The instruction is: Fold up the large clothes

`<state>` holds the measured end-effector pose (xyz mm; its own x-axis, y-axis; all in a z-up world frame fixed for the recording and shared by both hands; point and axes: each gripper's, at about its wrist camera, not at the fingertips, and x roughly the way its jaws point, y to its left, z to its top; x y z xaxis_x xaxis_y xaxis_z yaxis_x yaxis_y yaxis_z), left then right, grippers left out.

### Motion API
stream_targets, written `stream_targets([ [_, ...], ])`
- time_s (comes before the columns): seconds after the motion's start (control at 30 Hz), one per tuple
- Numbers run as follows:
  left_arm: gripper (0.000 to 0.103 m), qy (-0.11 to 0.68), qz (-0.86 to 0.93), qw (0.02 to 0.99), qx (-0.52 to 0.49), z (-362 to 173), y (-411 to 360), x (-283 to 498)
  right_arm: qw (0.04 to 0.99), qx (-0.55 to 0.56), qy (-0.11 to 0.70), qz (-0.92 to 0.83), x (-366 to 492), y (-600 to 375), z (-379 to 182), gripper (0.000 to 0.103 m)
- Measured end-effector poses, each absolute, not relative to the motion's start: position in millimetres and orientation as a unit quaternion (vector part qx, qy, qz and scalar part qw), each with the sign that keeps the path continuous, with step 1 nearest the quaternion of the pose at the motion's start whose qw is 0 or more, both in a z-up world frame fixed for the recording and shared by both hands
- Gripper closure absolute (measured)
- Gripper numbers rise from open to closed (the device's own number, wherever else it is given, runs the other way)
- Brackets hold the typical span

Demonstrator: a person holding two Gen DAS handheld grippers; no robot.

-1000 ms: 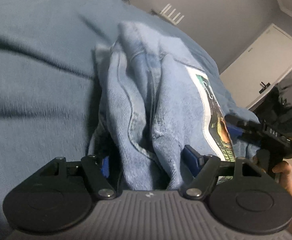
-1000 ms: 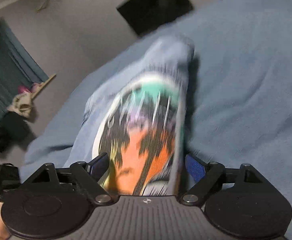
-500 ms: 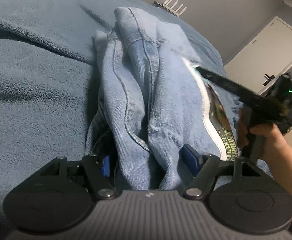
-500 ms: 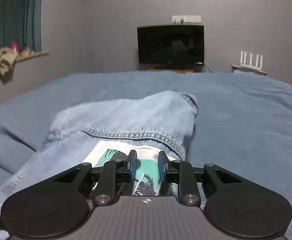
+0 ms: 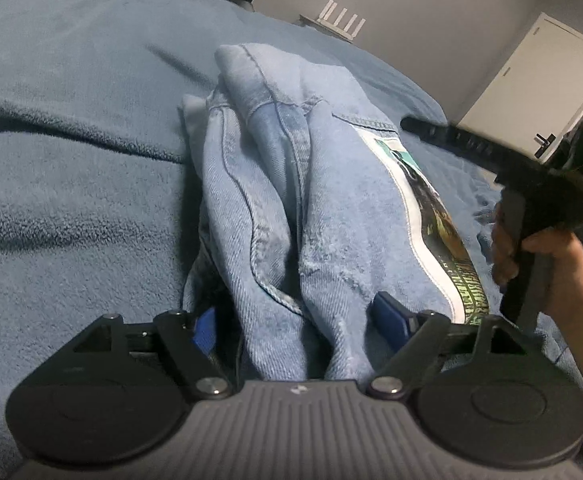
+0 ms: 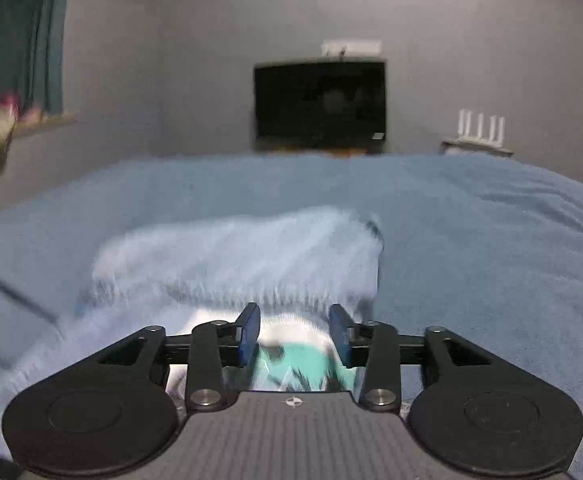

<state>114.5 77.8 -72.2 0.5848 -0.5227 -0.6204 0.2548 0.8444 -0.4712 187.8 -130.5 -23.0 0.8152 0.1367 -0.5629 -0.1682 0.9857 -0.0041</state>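
A folded light-blue denim garment with a colourful printed patch lies bunched on the blue blanket. My left gripper is open, its blue pads on either side of the garment's near folds. My right gripper is open and empty, hovering above the patch end of the garment. It also shows in the left wrist view, held by a hand at the right, above the garment.
The blanket covers a bed. A dark TV and a white router stand by the far wall. A white door is at the right. Curtains hang at the left.
My right gripper let go of the garment's patch side, lifted above it, and its jaws have opened wider. My left gripper stayed open around the near folds.
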Motion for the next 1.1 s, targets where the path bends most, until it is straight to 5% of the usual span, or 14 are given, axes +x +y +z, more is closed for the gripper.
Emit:
stream_targets([
  [0.3,0.023,0.405,-0.221,0.869,-0.181,-76,83,110,0.901,-0.09,0.386,0.174,238,-17,-38,0.068],
  [0.4,0.023,0.409,-0.215,0.868,-0.181,-76,84,111,0.878,-0.1,0.435,0.172,258,9,-57,0.082],
  [0.73,0.021,0.416,-0.219,0.863,-0.186,-76,92,111,0.862,-0.057,0.477,0.161,286,9,-76,0.086],
  [0.8,0.02,0.414,-0.222,0.865,-0.178,-75,91,109,0.874,-0.032,0.455,0.168,277,-10,-60,0.08],
  [0.87,0.015,0.414,-0.216,0.868,-0.172,-75,93,110,0.887,0.009,0.429,0.168,259,-33,-43,0.063],
  [1.1,0.015,0.412,-0.203,0.872,-0.168,-75,103,109,0.921,-0.032,0.359,0.148,164,-91,1,0.057],
])
